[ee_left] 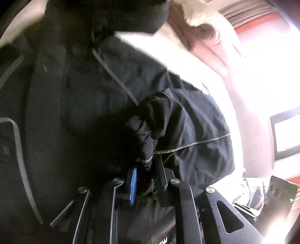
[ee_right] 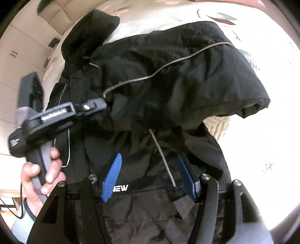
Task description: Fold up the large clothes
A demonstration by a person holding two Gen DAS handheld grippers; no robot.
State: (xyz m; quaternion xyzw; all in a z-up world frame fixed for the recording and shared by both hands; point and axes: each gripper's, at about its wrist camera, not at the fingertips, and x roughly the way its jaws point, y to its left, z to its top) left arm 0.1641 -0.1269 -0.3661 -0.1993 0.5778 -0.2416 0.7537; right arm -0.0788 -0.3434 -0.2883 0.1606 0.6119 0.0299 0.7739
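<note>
- The black jacket is seen to be of thin woven cloth, matt with a faint sheen, and heavily creased.
- Narrow grey piping, dull and slightly rough, is sewn along its seams.
- White letters, flat and smooth, are printed on the cloth.
- The right claw is faced with ribbed blue pads of matt plastic or rubber; its arms are matt black, fixed with polished metal rivets.
- The left claw is shown with the same black finish and a ribbed blue pad.
- The bedspread is of pale printed cloth, partly quilted.
</note>
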